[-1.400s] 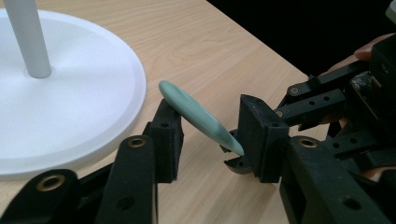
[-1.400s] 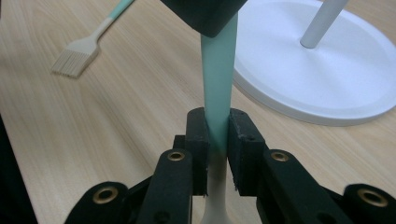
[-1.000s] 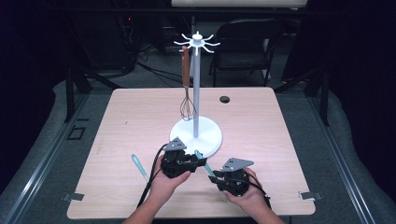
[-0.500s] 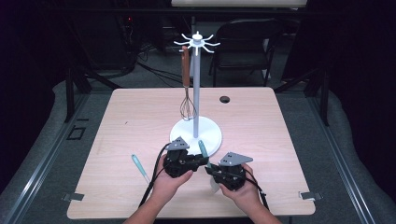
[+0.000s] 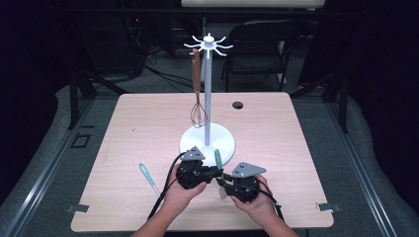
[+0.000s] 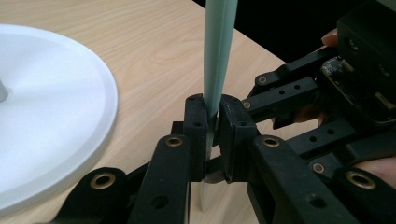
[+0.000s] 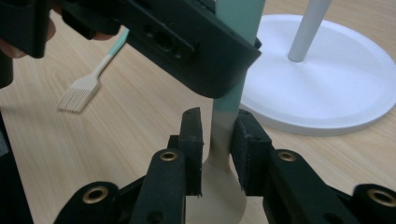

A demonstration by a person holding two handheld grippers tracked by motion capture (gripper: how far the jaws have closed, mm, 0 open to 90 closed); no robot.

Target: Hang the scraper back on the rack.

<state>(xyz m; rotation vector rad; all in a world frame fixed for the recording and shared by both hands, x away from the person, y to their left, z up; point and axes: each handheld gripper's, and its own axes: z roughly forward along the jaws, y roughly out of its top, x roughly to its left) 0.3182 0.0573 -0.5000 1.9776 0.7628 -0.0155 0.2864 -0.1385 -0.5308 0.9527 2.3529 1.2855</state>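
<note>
The left gripper [image 6: 211, 135] has just been closing and clamps the teal-handled beige spatula [image 6: 218, 56] upright beside the white round stand base [image 6: 51, 107]. The right gripper [image 7: 218, 149] (jaws just opening) straddles its neck, one pad apart.

Stand base [image 5: 207, 140] just ahead, blocking.

Lab or recording studio, not a home: bare wooden table [image 5: 276, 128] standing alone on grey carpet [image 5: 368, 148], black curtains around, loose cables [image 5: 163, 74] on the floor, an empty chair [image 5: 259, 47] behind, metal brackets [image 5: 78, 208] at the table's corners.
</note>
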